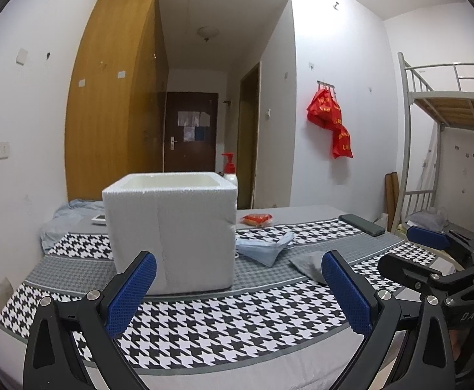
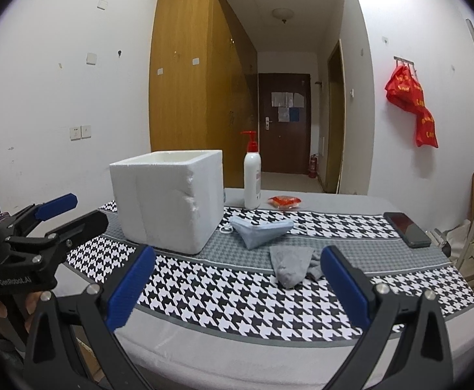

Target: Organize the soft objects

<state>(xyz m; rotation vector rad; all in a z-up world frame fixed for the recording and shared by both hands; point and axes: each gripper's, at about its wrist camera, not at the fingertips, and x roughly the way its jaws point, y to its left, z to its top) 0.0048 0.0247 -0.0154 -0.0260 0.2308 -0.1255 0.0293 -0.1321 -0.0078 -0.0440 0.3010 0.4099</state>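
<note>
Where foam box [image 1: 171, 234] hides it — pump bottle [image 2: 252, 175], right view only.

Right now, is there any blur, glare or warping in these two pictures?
Left wrist view: fisheye bends the bunk frame; the foam box looks soft. Right wrist view: dark vignette at the corners, the wardrobe bows, the ceiling is blown out.

We note a white foam box [image 2: 168, 198] on the houndstooth-patterned cloth [image 2: 223, 302]. Right of it, a light blue folded cloth [image 2: 259, 229]; nearer us, a grey crumpled cloth [image 2: 290, 265]. Behind, a white pump bottle [image 2: 252, 177]; far right, a dark phone [image 2: 406, 229].
</note>
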